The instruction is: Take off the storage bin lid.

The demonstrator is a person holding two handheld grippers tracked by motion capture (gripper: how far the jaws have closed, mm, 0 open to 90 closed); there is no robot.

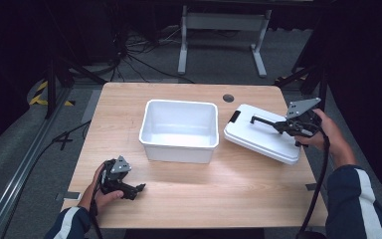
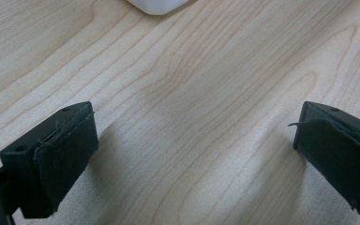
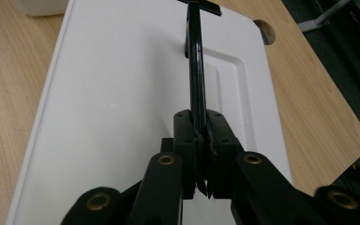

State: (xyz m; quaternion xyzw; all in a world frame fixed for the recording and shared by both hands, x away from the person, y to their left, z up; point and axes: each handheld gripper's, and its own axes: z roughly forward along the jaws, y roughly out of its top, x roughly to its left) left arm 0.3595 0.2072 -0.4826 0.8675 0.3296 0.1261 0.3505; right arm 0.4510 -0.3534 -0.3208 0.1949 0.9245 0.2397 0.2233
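Lid [image 1: 258, 133]: white, unlabelled, on the table's [image 1: 204, 194] right side, beside the bin.
Handle [image 3: 196, 61]: black, raised.
Right gripper [image 3: 201, 140]: jaws clamped on the handle.
Left gripper [image 2: 192, 145]: jaws apart, low over bare wood.
Bin [image 1: 179, 144]: white, open, no writing.

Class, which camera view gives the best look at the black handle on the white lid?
The right gripper view: the handle runs up the frame, pinched in the right gripper. The high view shows it small across the lid.
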